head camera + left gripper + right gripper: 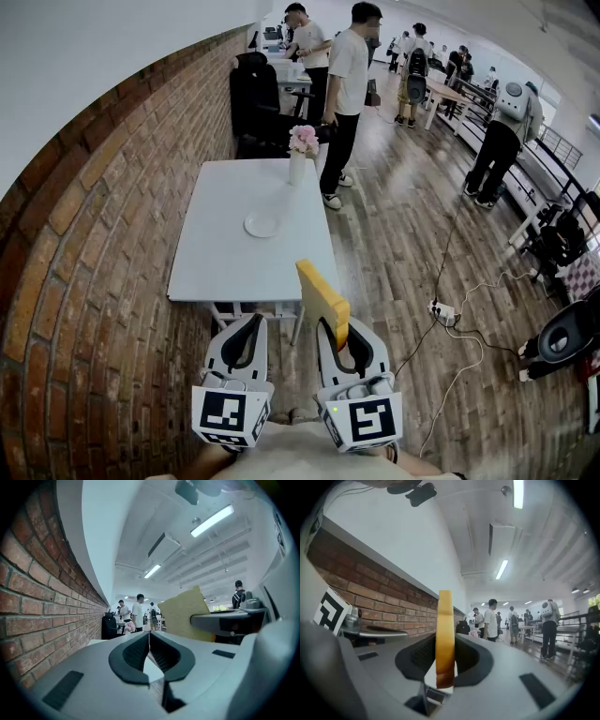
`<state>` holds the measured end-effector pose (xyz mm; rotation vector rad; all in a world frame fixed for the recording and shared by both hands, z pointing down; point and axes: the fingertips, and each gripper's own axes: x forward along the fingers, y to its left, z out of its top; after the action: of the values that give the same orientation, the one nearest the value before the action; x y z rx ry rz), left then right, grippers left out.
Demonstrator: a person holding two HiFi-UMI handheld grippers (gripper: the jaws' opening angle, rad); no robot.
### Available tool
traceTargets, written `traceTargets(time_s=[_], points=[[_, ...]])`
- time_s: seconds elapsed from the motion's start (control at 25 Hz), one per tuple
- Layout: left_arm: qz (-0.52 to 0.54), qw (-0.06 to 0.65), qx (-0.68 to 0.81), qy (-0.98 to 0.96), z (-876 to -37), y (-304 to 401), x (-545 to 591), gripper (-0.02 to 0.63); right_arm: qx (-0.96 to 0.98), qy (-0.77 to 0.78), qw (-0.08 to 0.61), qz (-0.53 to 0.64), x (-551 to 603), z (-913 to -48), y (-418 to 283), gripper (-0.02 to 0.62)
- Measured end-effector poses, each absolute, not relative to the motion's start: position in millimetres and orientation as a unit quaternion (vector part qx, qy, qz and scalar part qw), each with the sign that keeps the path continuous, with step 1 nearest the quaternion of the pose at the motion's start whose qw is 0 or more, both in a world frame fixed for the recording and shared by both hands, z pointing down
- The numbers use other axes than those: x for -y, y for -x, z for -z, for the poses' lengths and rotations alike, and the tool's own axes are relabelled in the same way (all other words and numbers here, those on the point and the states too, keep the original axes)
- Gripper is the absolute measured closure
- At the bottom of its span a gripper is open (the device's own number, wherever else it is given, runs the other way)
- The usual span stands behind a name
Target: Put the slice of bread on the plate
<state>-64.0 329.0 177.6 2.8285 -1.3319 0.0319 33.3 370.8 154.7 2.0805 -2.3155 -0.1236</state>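
My right gripper [336, 323] is shut on a slice of bread [322, 300], yellow with a brown crust, which stands on edge between the pads [445, 639]. It hangs in the air short of the white table's near edge [202, 286]. A small white plate [262, 224] lies in the middle of that table, well ahead of both grippers. My left gripper [248, 328] is shut with nothing in it, level beside the right one. In the left gripper view the bread [185, 615] shows to the right of the closed jaws [149, 644].
A white vase with pink flowers [300, 152] stands at the table's far end. A brick wall [103, 234] runs along the left. Several people [349, 75] stand beyond the table. Cables and a power strip [441, 311] lie on the wooden floor to the right.
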Motion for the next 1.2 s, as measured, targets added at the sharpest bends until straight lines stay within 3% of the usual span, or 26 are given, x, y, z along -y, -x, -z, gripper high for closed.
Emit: traceTargets(time_s=[0.6, 1.2], points=[[-0.016, 0.004, 0.442, -0.897, -176, 71, -329, 0.593, 0.755, -0.656, 0.008, 0.016, -367, -163, -31, 0.5], [-0.022, 0.007, 0.486, -0.873, -183, 57, -313, 0.592, 0.766, -0.642, 0.002, 0.001, -349, -175, -74, 0.5]])
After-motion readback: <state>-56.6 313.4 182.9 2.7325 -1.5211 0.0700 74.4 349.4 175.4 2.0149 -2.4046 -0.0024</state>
